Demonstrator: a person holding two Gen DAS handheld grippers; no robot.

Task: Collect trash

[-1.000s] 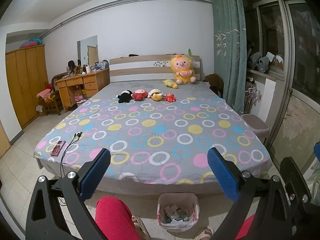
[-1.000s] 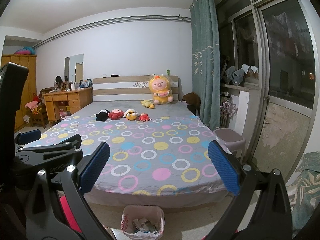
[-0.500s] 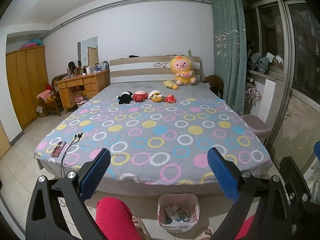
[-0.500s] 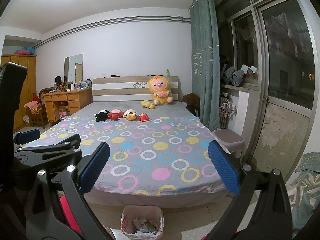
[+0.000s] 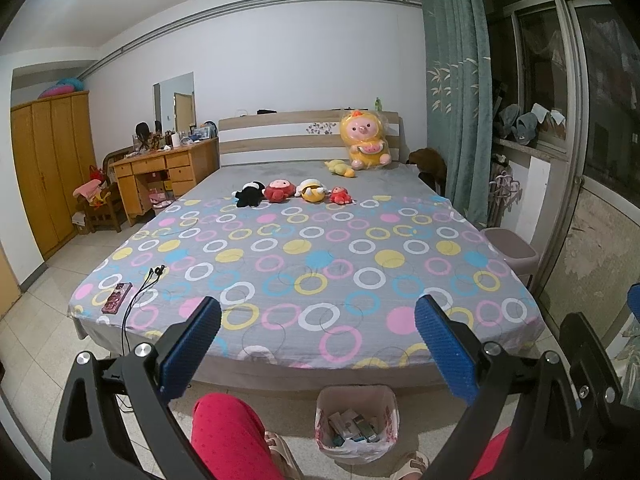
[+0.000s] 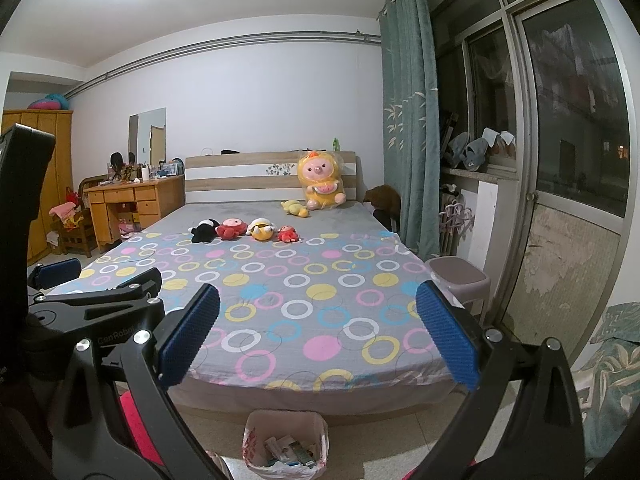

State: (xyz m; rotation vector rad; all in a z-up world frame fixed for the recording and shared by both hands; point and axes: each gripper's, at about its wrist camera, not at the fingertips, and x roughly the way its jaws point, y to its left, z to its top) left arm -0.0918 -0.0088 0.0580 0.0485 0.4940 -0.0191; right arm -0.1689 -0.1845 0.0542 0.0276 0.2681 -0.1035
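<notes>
- Blue-padded jaws of the left gripper (image 5: 318, 344) and the right gripper (image 6: 318, 334) stand spread wide, holding nothing.
- A bag-lined trash bin (image 5: 357, 420), with packets inside, sits on the tiled floor at the foot of the bed (image 5: 312, 264), between a person's sandalled feet.
- A phone (image 5: 117, 298) lies on the bed's near left corner.
- Plush toys (image 5: 294, 193) line up farther back.

Grey bedsheet (image 5: 304, 264) with pink, yellow, blue, white rings; blue fingers (image 5: 188, 354); teal curtain (image 5: 456, 92); red trousers (image 5: 228, 440); yellow plush (image 5: 362, 140)
</notes>
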